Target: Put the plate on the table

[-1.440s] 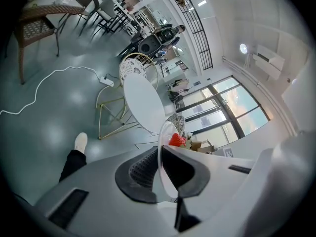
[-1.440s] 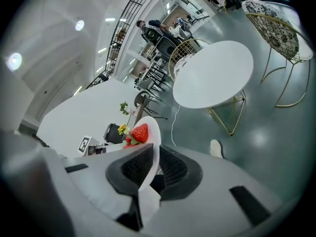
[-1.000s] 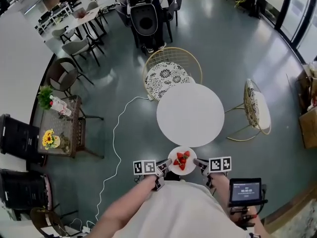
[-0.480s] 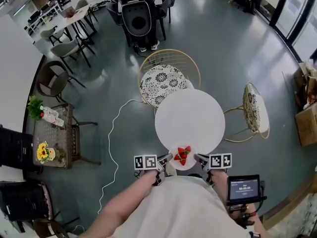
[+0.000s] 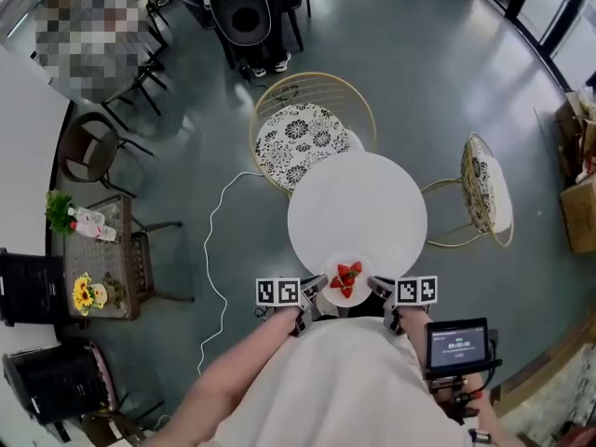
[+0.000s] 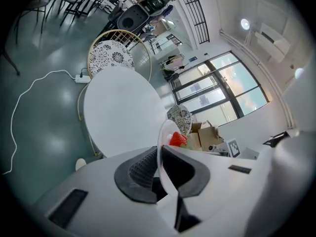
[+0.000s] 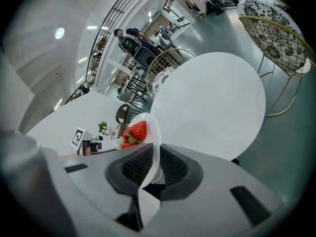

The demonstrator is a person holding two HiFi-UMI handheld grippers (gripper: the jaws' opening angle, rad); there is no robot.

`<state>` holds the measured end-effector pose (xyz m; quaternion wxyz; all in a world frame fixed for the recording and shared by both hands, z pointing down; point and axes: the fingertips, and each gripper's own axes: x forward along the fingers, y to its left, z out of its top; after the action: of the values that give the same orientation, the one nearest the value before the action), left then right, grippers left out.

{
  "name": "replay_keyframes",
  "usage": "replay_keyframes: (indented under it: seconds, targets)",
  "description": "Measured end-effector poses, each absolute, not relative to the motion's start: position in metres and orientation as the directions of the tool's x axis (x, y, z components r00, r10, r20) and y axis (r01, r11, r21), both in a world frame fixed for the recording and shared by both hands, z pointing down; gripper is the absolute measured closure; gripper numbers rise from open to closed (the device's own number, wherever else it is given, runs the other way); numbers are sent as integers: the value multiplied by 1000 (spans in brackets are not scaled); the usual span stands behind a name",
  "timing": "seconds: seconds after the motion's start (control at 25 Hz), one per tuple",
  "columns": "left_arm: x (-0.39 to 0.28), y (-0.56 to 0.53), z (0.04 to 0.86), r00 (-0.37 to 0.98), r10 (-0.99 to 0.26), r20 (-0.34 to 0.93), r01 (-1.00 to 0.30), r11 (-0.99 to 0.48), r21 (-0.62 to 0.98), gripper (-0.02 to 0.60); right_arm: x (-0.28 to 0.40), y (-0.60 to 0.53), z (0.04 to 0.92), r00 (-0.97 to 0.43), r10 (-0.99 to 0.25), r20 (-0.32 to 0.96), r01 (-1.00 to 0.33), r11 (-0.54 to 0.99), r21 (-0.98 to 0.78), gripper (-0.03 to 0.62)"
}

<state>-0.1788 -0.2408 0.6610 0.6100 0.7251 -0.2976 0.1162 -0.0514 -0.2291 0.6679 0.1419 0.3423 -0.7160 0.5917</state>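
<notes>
A small white plate (image 5: 346,281) carrying strawberries (image 5: 347,278) hangs over the near edge of the round white table (image 5: 358,210). My left gripper (image 5: 315,291) is shut on the plate's left rim and my right gripper (image 5: 376,290) is shut on its right rim. In the left gripper view the plate (image 6: 163,141) stands edge-on between the dark pads, with a strawberry (image 6: 178,139) behind it. The right gripper view shows the plate (image 7: 150,137) pinched the same way, strawberries (image 7: 136,132) on its left face and the table (image 7: 212,102) beyond.
A gold wire chair with a patterned cushion (image 5: 307,136) stands at the table's far side, another chair (image 5: 486,198) at its right. A white cable (image 5: 219,240) trails over the floor on the left. A small side table with flowers (image 5: 102,259) sits far left. Cardboard boxes (image 5: 579,203) stand at right.
The plate, held by both grippers, has moved forward from in front of the table to over its near edge. The table now lies closer beneath me.
</notes>
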Motion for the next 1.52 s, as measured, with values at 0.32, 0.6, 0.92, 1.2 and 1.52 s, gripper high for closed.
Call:
replay_keyframes:
  seconds: [0.32, 0.6, 0.92, 1.2, 1.52]
  targets:
    - [-144, -278, 677, 780, -238, 578, -610, -84, 788, 554, -17, -268, 685, -742, -301, 599, -643, 70, -762, 556]
    - [-102, -306, 702, 762, -172, 624, -643, -88, 761, 554, 25, -294, 705, -721, -300, 625, -661, 25, -750, 556]
    - [-58, -332, 729, 726, -102, 680, -687, -134, 714, 550, 67, -316, 729, -698, -301, 650, -677, -18, -735, 557]
    - [-35, -357, 748, 679, -69, 731, -730, -180, 660, 548, 90, -339, 749, -695, -294, 656, -680, -29, -733, 556]
    - [-16, -374, 775, 599, -79, 797, -791, -212, 574, 541, 109, -357, 773, -665, -278, 693, -715, -27, -698, 556]
